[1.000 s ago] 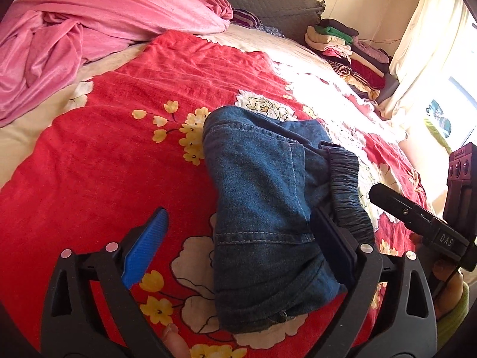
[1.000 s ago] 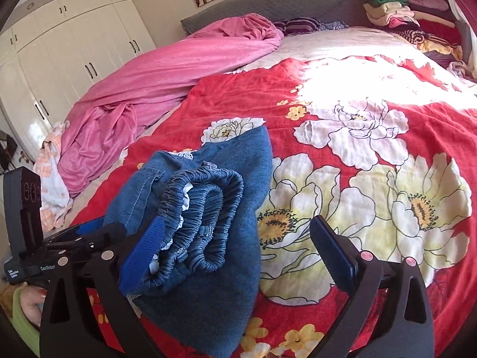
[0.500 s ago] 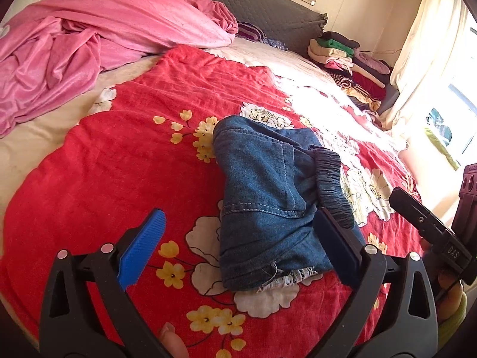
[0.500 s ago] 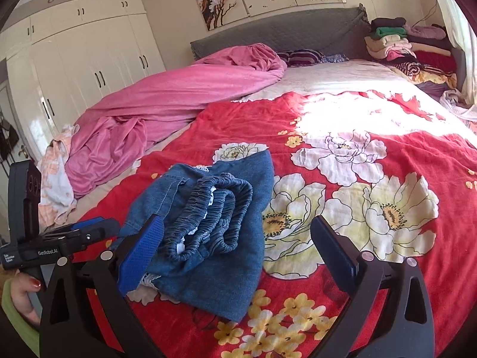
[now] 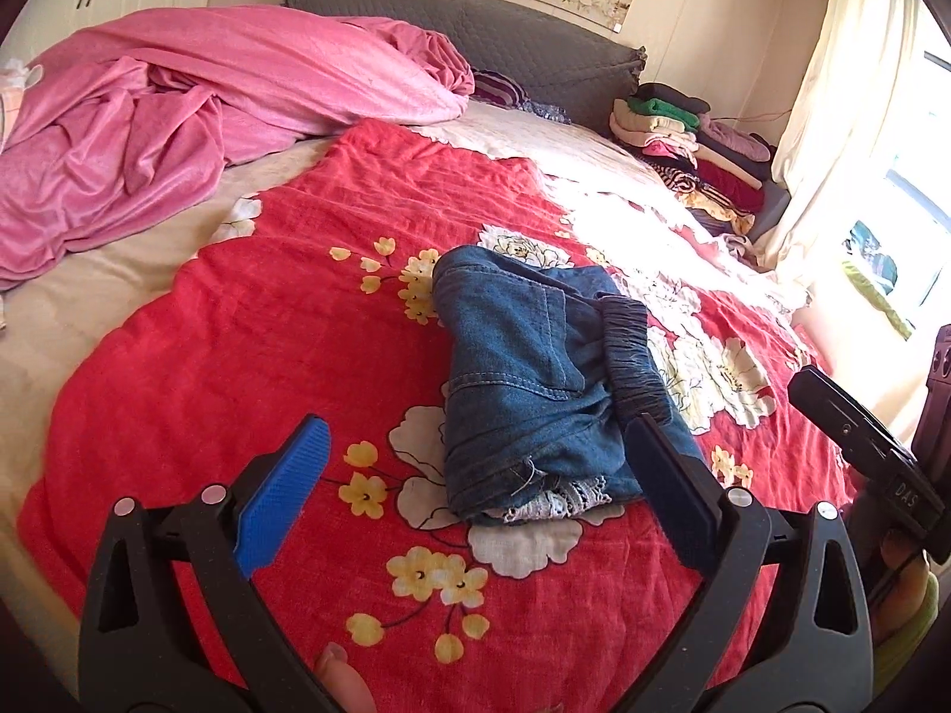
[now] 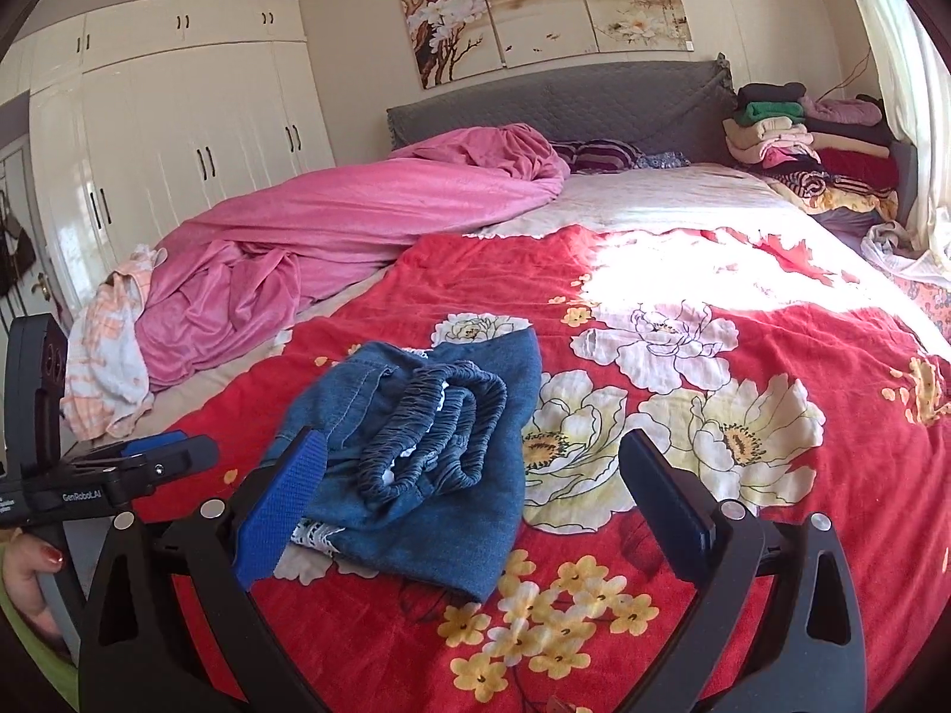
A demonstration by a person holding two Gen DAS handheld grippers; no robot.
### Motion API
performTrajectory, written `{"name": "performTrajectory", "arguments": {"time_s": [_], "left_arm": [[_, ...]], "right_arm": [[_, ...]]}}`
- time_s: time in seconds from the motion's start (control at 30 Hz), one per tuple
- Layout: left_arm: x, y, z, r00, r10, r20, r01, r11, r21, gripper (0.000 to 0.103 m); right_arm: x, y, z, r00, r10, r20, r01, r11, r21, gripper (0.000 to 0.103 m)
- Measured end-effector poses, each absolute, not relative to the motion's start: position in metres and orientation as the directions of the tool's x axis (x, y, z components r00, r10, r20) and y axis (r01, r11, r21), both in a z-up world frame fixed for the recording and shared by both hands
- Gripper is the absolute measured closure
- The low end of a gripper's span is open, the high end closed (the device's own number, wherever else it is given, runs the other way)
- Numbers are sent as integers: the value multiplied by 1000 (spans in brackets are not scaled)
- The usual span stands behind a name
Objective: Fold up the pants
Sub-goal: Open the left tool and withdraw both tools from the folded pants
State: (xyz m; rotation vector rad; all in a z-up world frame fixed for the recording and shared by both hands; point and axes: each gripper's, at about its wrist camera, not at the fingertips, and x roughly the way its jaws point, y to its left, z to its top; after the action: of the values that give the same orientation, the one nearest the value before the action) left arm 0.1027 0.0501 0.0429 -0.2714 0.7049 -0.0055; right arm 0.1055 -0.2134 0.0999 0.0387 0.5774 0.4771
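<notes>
Left gripper point(image 5: 469, 499) and right gripper point(image 6: 469, 499) spread, empty, above bed point(image 5: 249, 356). Pants point(image 5: 535, 380) ahead in compact bundle; fold looks done, maybe tidying left.

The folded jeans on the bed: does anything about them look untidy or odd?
A little. The jeans lie in a lumpy bundle on the red blanket; the elastic waistband bunches loosely on top, and white lace trim sticks out at the near edge. No damage shows.
</notes>
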Motion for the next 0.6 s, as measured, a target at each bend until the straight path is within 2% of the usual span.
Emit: {"name": "performTrajectory", "arguments": {"time_s": [0.6], "left_arm": [[51, 29, 55, 783, -93, -615, -65, 971, -231, 10]], "right_arm": [[55, -220, 121, 772, 429, -470, -443, 892, 86, 5]]}}
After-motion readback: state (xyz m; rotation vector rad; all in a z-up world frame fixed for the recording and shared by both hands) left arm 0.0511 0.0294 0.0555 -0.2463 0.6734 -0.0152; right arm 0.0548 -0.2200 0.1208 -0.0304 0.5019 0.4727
